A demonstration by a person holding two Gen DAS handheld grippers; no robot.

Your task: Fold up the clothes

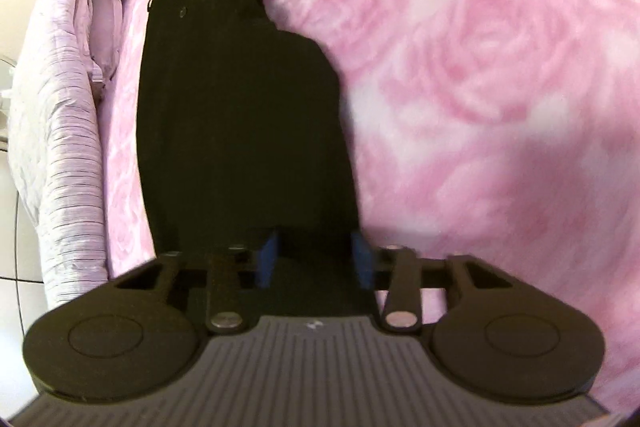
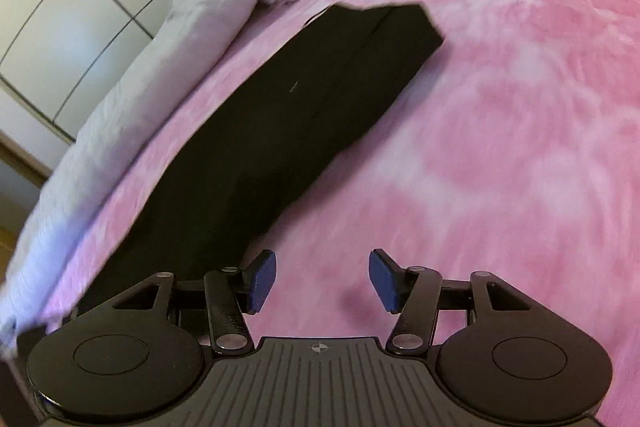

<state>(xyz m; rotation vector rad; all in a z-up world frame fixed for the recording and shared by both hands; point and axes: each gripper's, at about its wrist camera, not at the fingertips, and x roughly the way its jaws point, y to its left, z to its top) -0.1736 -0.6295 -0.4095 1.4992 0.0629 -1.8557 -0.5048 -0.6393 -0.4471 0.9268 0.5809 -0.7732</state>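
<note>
A pair of black trousers point(image 1: 240, 99) lies folded lengthwise on the pink rose-patterned blanket point(image 1: 500, 75), its waist end with a button at the far end. My left gripper point(image 1: 315, 255) is open over the near end of the trousers, with black cloth showing between its blue pads point(image 1: 267, 257); whether they touch the cloth I cannot tell. In the right wrist view the trousers point(image 2: 304, 115) run diagonally from far centre to near left. My right gripper point(image 2: 322, 281) is open above bare blanket point(image 2: 500, 147), just right of the trousers' near end, holding nothing.
A lilac striped quilt point(image 1: 68, 147) is bunched along the bed's left edge, seen as a pale roll point(image 2: 152, 75) in the right wrist view. Beyond it are white wardrobe doors point(image 2: 60, 15) and floor.
</note>
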